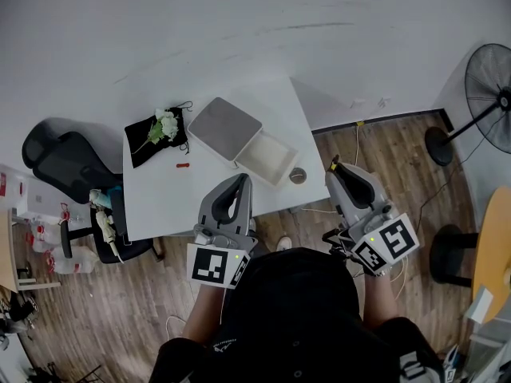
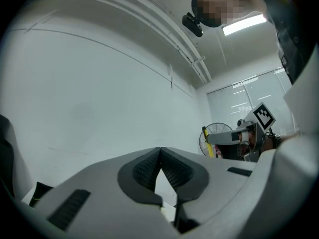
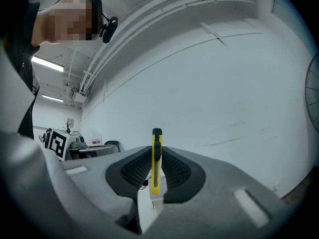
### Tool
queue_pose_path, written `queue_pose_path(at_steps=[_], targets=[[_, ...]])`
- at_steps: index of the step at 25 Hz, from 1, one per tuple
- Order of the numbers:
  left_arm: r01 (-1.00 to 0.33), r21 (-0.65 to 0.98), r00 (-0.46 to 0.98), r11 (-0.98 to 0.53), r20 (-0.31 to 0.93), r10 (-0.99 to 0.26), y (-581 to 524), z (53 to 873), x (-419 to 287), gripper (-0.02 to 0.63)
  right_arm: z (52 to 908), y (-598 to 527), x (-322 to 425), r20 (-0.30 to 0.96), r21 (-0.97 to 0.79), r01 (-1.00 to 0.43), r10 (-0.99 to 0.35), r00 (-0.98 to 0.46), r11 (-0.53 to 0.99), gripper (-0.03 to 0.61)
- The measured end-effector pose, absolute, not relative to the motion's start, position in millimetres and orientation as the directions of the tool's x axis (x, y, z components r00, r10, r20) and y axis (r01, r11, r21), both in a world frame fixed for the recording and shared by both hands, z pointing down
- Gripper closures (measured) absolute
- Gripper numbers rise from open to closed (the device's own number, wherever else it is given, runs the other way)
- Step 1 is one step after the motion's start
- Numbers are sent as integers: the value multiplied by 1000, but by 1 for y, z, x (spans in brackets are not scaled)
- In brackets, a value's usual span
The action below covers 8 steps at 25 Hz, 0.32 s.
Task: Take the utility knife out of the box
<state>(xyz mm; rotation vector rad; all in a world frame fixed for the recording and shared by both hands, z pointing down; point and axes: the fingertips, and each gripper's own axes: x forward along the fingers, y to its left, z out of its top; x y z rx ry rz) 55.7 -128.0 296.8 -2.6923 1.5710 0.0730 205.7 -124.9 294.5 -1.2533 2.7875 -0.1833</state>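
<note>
We hold the right gripper (image 3: 156,154) clamped on the yellow utility knife (image 3: 156,177). The left gripper (image 2: 160,154) has its jaws together, gripping nothing.

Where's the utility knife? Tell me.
Right gripper view: the utility knife stands clamped between the tongs of the right gripper; head view shows it beyond the table's right edge, clear of the box.

A white table (image 1: 160,202) stands by a white wall (image 1: 239,30) on a wood floor (image 1: 391,154), with a black office chair (image 1: 68,162) on one side and a standing fan (image 1: 489,98) on the other.
</note>
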Motion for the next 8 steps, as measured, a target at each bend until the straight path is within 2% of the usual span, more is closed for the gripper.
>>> queue_pose_path(at_steps=[8], targets=[[-862, -2, 506, -506, -41, -862, -130, 299, 64, 609, 296, -125, 211, -16, -146, -744, -754, -657, 652, 515]])
